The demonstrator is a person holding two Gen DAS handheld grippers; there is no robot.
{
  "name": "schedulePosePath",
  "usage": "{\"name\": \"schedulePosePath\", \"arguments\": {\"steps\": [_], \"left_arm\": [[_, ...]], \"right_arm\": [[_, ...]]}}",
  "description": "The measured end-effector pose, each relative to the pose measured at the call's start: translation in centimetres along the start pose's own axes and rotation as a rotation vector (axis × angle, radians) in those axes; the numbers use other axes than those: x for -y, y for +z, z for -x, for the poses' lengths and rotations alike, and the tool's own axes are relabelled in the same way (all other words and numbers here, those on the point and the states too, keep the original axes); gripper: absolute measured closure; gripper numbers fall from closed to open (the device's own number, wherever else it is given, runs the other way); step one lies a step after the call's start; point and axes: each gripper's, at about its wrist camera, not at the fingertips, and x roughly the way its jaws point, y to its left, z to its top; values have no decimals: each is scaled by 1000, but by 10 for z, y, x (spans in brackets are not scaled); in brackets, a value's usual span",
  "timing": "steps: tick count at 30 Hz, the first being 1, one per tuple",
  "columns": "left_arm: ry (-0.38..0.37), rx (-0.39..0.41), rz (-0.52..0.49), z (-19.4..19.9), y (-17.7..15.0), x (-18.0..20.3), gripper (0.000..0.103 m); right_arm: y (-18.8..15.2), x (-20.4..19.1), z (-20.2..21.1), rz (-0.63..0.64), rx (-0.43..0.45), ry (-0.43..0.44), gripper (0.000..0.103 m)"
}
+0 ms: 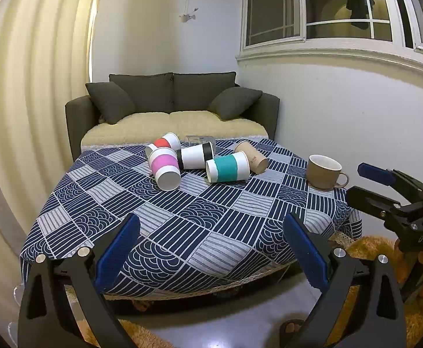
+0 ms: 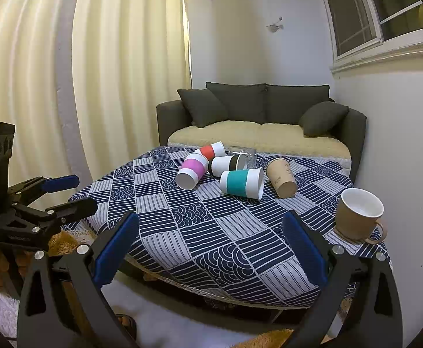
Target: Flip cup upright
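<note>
Several paper cups lie on their sides at the far part of the table: a pink-banded cup [image 1: 165,168] [image 2: 190,171], a red-banded cup [image 1: 165,142] [image 2: 210,150], a black-banded cup [image 1: 195,155] [image 2: 229,164], a teal-banded cup [image 1: 227,168] [image 2: 242,184] and a plain brown cup [image 1: 252,156] [image 2: 281,177]. A clear glass [image 1: 200,139] [image 2: 245,155] lies behind them. A tan mug [image 1: 324,171] [image 2: 358,214] stands upright at the table's right edge. My left gripper [image 1: 211,246] and right gripper [image 2: 210,245] are open and empty, short of the table's near edge.
The table wears a blue patterned cloth [image 1: 182,226] [image 2: 211,232]. A dark sofa [image 1: 171,104] [image 2: 258,116] stands behind it, a wall to the right, a curtain to the left. An orange rug [image 1: 371,246] lies on the floor.
</note>
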Motion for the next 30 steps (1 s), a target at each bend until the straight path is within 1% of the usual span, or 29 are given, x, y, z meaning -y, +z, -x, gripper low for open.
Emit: {"name": "schedulePosePath", "arguments": {"steps": [30], "left_arm": [[-6, -2, -8, -2, -5, -1, 6]], "right_arm": [[-4, 3, -3, -7, -6, 0, 5]]}}
